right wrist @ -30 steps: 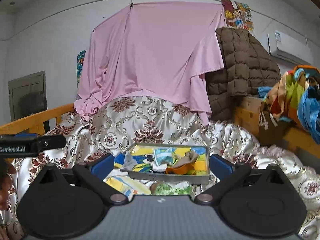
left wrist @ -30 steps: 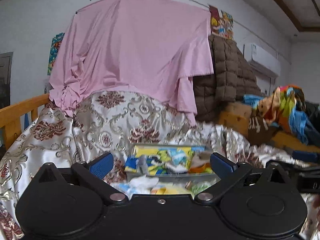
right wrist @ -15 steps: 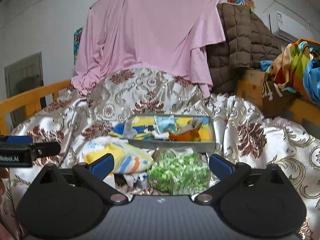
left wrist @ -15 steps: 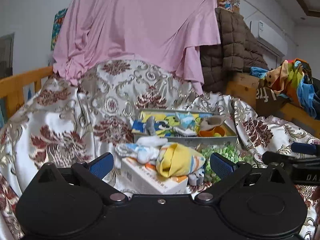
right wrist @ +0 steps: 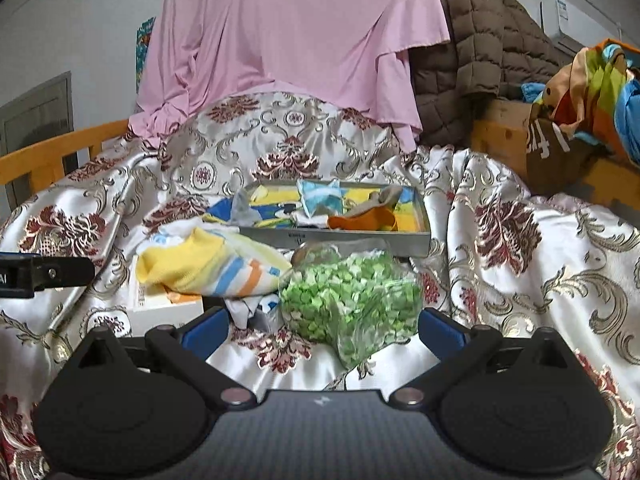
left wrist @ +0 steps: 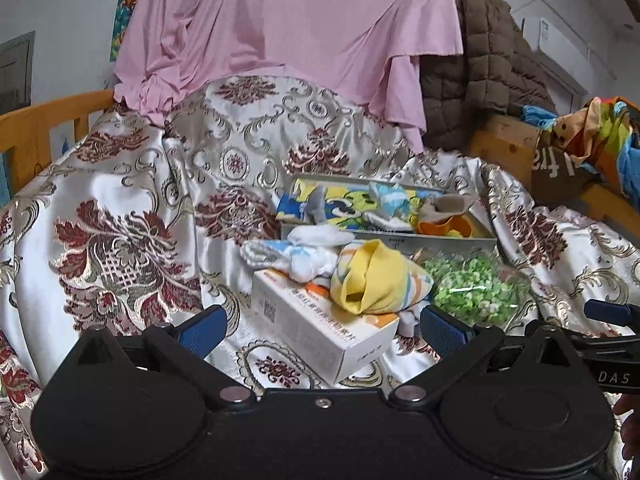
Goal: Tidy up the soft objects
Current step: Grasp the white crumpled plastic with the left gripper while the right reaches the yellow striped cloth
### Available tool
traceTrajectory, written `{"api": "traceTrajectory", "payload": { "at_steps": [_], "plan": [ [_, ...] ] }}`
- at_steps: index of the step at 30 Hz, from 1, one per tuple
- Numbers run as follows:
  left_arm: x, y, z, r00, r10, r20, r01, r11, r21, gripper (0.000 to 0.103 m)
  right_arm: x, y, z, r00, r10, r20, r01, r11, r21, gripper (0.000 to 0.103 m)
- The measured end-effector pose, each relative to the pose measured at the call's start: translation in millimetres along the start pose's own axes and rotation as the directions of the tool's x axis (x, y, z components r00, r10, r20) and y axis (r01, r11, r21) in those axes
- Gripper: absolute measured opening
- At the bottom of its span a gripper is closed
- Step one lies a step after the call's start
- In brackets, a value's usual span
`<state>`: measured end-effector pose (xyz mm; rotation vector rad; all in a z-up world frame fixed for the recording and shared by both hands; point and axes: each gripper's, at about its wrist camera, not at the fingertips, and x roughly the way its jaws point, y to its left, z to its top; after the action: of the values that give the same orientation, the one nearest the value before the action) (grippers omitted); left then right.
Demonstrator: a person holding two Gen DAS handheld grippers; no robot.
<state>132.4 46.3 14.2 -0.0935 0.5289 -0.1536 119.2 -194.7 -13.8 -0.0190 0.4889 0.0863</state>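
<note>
Yellow sock (left wrist: pixel 374 284) ahead of spread left tongs (left wrist: pixel 320 326)

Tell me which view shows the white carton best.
Left wrist: the white carton shows its top, long side and end, with socks lying on it. Right wrist shows only a corner, behind the yellow striped sock.

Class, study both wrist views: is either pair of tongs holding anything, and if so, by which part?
Nothing is held. The left tongs and right tongs are both open and empty, short of the yellow striped sock and the bag of green pieces.
</note>
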Motion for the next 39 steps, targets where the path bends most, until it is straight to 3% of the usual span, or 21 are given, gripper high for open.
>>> {"api": "traceTrajectory", "payload": {
  "at_steps": [9, 17, 23, 28, 35, 39],
  "plan": [
    [16.9, 5.2, -4.1, 0.996, 0.016, -0.086, -0.019, 0.999, -0.036, 0.102, 10.3, 3.2, -12.9, 0.996, 0.074, -0.038, -0.074, 0.997, 0.005, 0.103],
    [24.1, 10.5, -0.4, 0.996, 0.005, -0.094, -0.011, 0.998, -0.067, 0.102, 18.7, 9.6, -15.9, 0.987, 0.160, -0.034, -0.159, 0.987, 0.019, 0.103],
    [35.5, 18.4, 8.9, 0.997, -0.003, -0.076, -0.005, 0.995, -0.100, 0.102, 24.5, 16.0, -16.2, 0.978, 0.204, -0.032, -0.204, 0.979, 0.011, 0.103],
    [53.4, 21.7, 21.3, 1.000, 0.024, -0.002, -0.025, 0.998, -0.060, 0.102, 37.0, 20.3, -5.0, 0.961, 0.275, -0.002, -0.275, 0.961, 0.020, 0.103],
    [95.0, 39.7, 53.6, 0.991, -0.090, 0.095, 0.099, 0.991, -0.088, 0.102, 68.4, 33.5, 22.9, 0.932, 0.362, 0.032, -0.357, 0.928, -0.105, 0.103],
    [131.9, 45.4, 71.8, 0.976, -0.211, 0.048, 0.215, 0.971, -0.103, 0.102, 98.1, 35.7, 40.8, 0.916, 0.402, 0.023, -0.396, 0.909, -0.130, 0.103]
  ]
}}
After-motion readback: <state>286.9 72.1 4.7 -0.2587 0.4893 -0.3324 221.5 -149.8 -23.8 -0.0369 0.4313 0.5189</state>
